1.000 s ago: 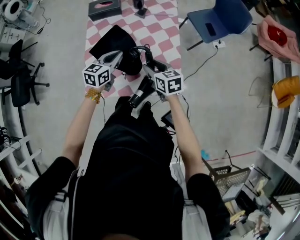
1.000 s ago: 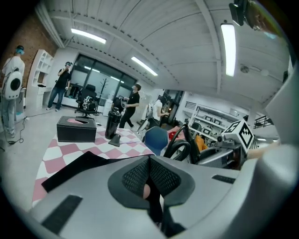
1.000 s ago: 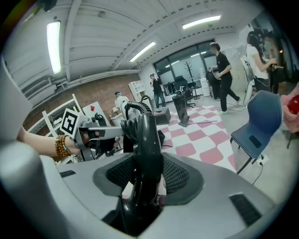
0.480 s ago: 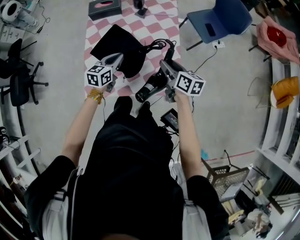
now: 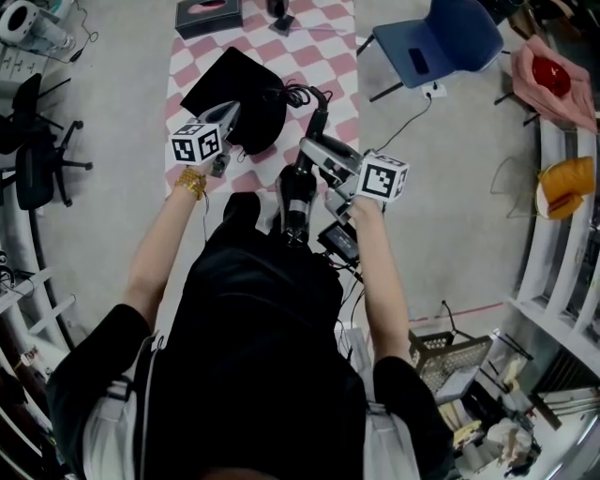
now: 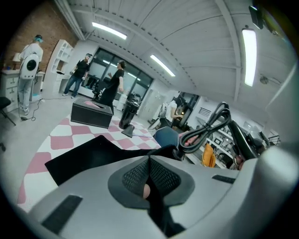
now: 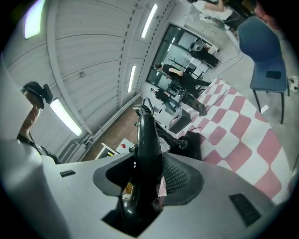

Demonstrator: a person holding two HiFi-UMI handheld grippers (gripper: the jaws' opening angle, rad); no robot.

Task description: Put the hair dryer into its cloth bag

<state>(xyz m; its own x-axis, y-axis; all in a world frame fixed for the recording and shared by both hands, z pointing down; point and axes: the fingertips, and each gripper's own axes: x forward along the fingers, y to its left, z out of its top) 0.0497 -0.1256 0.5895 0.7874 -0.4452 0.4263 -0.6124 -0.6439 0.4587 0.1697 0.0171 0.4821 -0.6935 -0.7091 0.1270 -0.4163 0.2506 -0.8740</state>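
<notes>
Hair dryer (image 5: 295, 199) (image 7: 145, 149), black, hangs in the air just in front of the person's body, over the near edge of the checkered mat (image 5: 328, 42). The right gripper (image 5: 314, 155) (image 7: 147, 173) has its fingers clamped on the slim handle, one pad on each side. The hair dryer's long axis runs roughly toward and away from the person. The thick barrel end points back at the person, and the handle end with the bundled cord (image 5: 300, 94) (image 6: 208, 130) points out toward the cloth bag (image 5: 234, 89) (image 6: 93, 154).

The black bag lies on the pink-and-white mat on the floor. The left gripper (image 5: 228, 120) (image 6: 149, 175) has its fingers closed on a fold of the bag's near edge. Each gripper's cube carries black-and-white square markers. A dark box (image 5: 208, 14) sits at the mat's far end, and a blue chair (image 5: 441, 42) stands beside the mat.
</notes>
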